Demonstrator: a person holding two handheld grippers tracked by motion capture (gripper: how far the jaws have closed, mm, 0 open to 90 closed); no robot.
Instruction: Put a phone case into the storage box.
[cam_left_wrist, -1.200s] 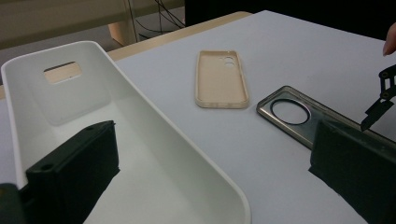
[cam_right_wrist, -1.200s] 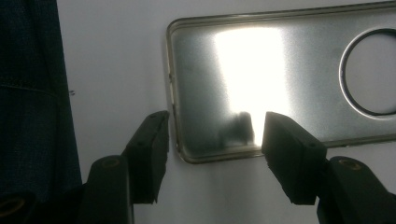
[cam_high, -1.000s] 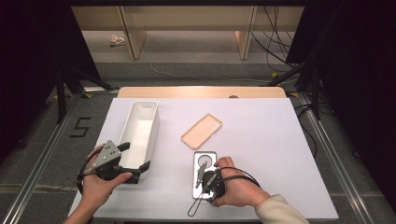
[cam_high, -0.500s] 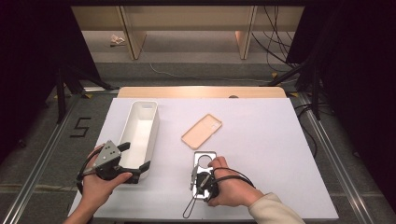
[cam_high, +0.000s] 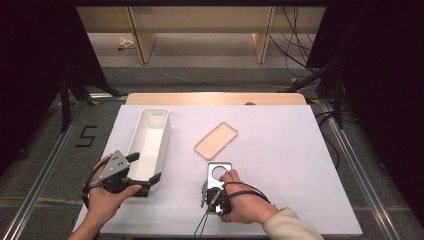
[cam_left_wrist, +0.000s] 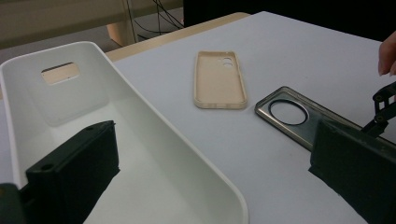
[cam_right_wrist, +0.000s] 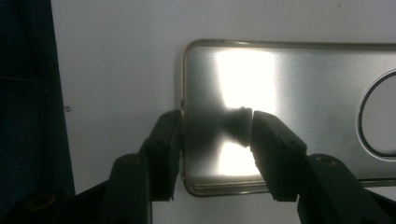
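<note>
While we look down from the high view, our right tongs sit over the near end of the silver phone case, which lies flat on the white counter and runs away from them toward the peach phone case farther out. Our left tongs are well apart from it, at the near end of the white bin, with their jaws spread, one over the bin and one outside its wall.

From the left gripper view, the left tongs stand wide open and hold nothing; the bin lies between and ahead of them, the silver case just beyond the right-hand jaw, the peach case farther ahead.

From the right gripper view, the right tongs straddle the short end of the silver case: one jaw is at its outer edge, the other rests on its shiny face. Whether the pads already press, we cannot tell.

Against the frame of a second ago, the right hand has drawn slightly nearer the case's end, and the jaws have just been closing with that edge between them. The left tongs and both other things lie unchanged.
</note>
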